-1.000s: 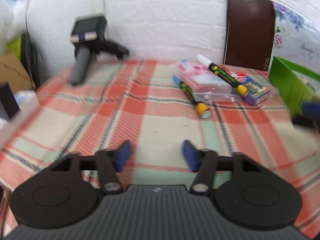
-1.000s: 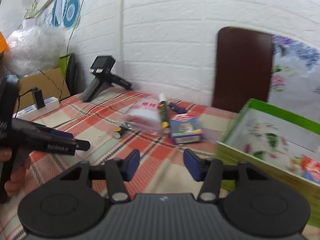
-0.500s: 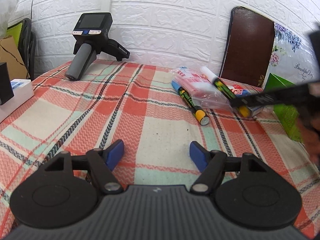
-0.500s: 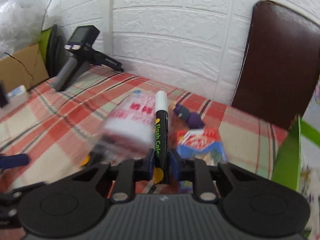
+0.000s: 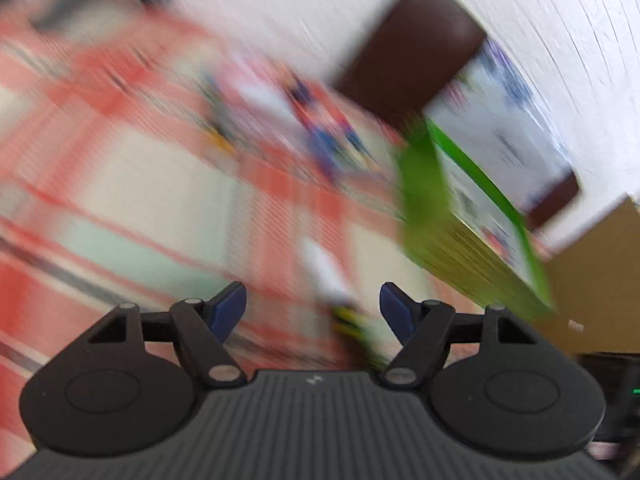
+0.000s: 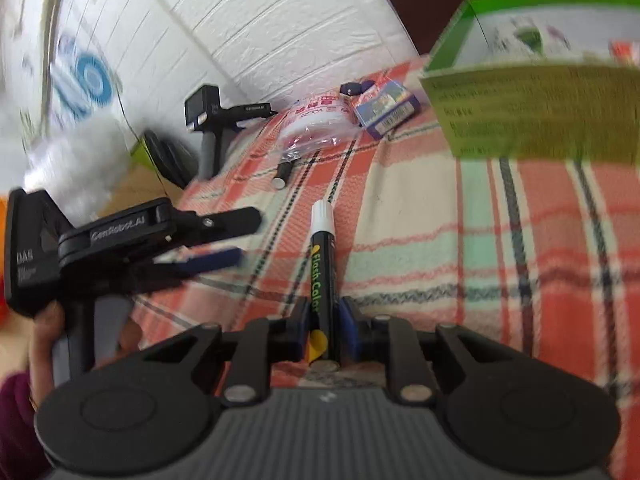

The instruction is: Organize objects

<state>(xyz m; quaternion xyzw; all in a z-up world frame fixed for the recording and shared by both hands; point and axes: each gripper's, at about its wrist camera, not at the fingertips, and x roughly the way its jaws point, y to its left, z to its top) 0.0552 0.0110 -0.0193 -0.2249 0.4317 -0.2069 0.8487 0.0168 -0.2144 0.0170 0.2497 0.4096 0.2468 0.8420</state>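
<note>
My right gripper (image 6: 325,330) is shut on a black marker with a white cap (image 6: 324,264), held above the plaid cloth with the cap pointing forward. The same marker shows blurred between my left gripper's open blue pads in the left wrist view (image 5: 326,276). My left gripper (image 5: 313,310) is open and empty; it also shows at the left of the right wrist view (image 6: 208,240). The green box (image 6: 532,112) stands open at the right, also in the left wrist view (image 5: 460,216). A second marker (image 6: 283,172), a plastic bag (image 6: 312,126) and a small blue box (image 6: 386,110) lie farther back.
A plaid cloth (image 6: 460,232) covers the table. A black handheld device (image 6: 212,120) stands at the back left by the white brick wall. A brown chair back (image 5: 408,52) is behind the table. A cardboard box (image 5: 600,272) sits to the right.
My right gripper has lifted the marker off the pile and carried it back and to the right, near the green box. My left gripper swung right toward the marker, blurring its view.
</note>
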